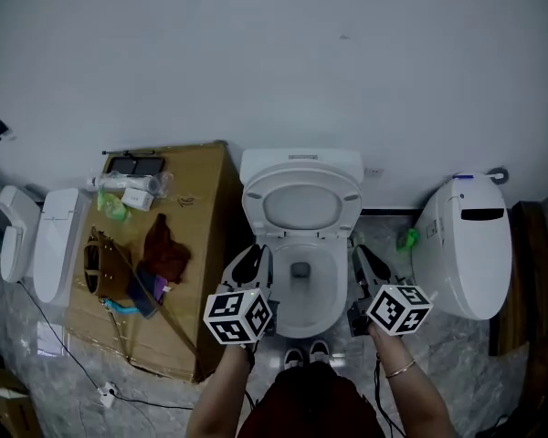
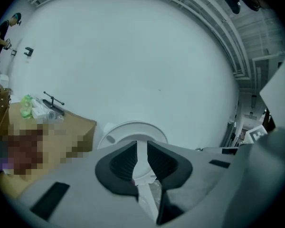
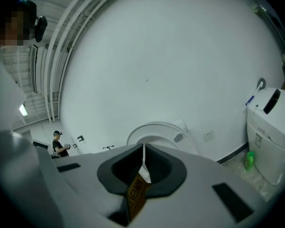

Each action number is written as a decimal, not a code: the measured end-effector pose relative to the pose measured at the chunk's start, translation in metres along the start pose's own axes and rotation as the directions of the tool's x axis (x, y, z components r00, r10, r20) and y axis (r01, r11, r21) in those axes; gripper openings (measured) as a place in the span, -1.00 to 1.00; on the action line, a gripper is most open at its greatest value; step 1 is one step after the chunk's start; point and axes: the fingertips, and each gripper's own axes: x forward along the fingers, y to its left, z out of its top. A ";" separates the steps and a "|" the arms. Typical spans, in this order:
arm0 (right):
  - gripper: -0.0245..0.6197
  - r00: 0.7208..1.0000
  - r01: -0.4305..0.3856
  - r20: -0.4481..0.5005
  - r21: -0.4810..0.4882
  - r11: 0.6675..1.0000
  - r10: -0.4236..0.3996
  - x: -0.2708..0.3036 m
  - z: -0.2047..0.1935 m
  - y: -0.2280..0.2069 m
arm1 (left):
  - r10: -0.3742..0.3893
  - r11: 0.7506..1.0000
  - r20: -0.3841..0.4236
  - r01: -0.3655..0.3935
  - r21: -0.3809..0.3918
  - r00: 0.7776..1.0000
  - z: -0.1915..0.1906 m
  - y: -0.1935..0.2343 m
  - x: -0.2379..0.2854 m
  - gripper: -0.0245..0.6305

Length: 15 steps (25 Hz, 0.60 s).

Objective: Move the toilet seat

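Toilet seat (image 1: 301, 173) raised: likely stiff, slick, hinged plastic; take its free rim. Left gripper (image 1: 253, 255) barely ajar, empty; right gripper (image 1: 365, 258) closed, empty.

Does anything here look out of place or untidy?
Yes. The brown cardboard box beside the white ceramic toilet is littered: a dark red cloth, a clear plastic bottle and a brown bag lie scattered on top.

Left of the toilet (image 1: 301, 313), the clutter (image 1: 132, 245) on the cardboard box (image 1: 201, 181) is too small to identify. In their own views, the left hand-held gripper (image 2: 142, 145) and right hand-held gripper (image 3: 144, 146) hide the toilet's lower part.
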 end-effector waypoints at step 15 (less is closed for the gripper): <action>-0.87 0.998 0.028 -0.041 -0.273 0.962 -0.041 -0.066 -0.021 0.054 | -0.014 0.988 -0.013 0.016 0.153 1.000 -0.005 -0.016 -0.073 -0.80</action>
